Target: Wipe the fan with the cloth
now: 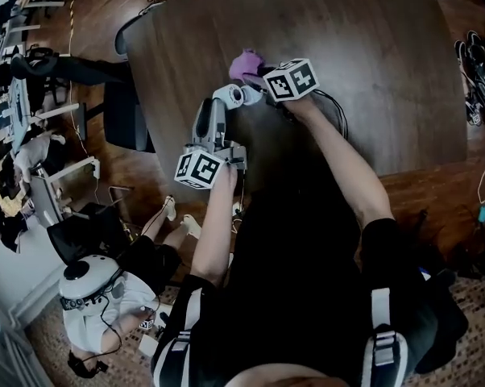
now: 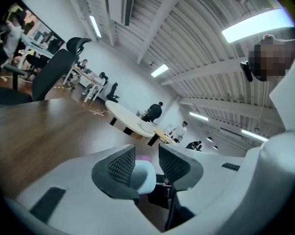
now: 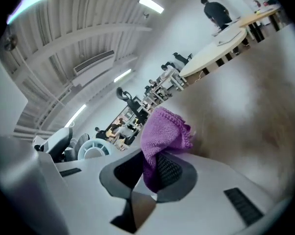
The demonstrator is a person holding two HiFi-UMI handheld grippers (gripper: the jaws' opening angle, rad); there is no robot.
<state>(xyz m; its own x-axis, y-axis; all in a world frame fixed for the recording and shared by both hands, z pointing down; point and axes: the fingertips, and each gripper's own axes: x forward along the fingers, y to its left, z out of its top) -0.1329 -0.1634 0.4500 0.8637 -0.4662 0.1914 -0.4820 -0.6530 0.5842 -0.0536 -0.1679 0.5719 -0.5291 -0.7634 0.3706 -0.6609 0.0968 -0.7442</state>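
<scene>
A small white fan [image 1: 241,96] with a round pale-blue grille is held off the dark wooden table [image 1: 371,71] by my left gripper [image 1: 226,100]. In the left gripper view the fan's body [image 2: 143,176] sits between the ribbed pads, and that gripper [image 2: 146,168] is shut on it. A purple cloth [image 1: 246,64] bunches just beyond the fan, with my right gripper [image 1: 263,75] shut on it. In the right gripper view the cloth [image 3: 162,131] sticks up from the pinched pads of that gripper [image 3: 150,173], and the fan's grille [image 3: 94,151] shows to its left.
A black office chair [image 1: 126,111] stands at the table's left edge. A person in white with a headset [image 1: 89,297] sits on the floor at lower left. Cables [image 1: 472,63] lie on the floor at the right, and a black cord [image 1: 333,107] trails on the table.
</scene>
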